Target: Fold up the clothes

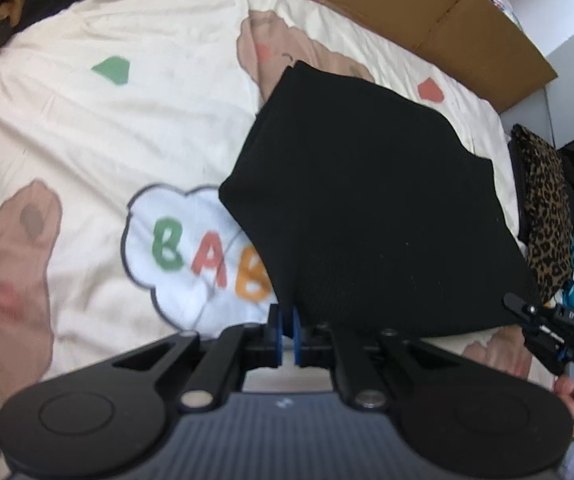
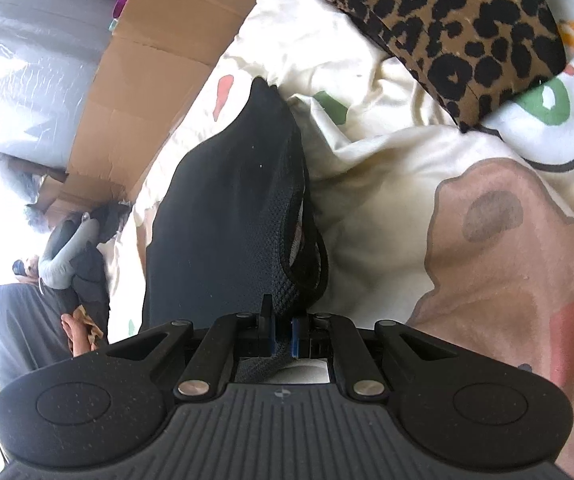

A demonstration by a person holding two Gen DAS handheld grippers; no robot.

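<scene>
Both tongs are clamped on the black garment (image 1: 367, 208): left tongs (image 1: 287, 332) and right tongs (image 2: 283, 336) each pinch a near corner. It's half-lifted off the bed (image 1: 107, 128). Mid-fold: next, carry both corners over evenly to the far edge.

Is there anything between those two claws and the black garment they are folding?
No. Both the left gripper and the right gripper are already shut on the black garment, so nothing visible stands between them.
</scene>
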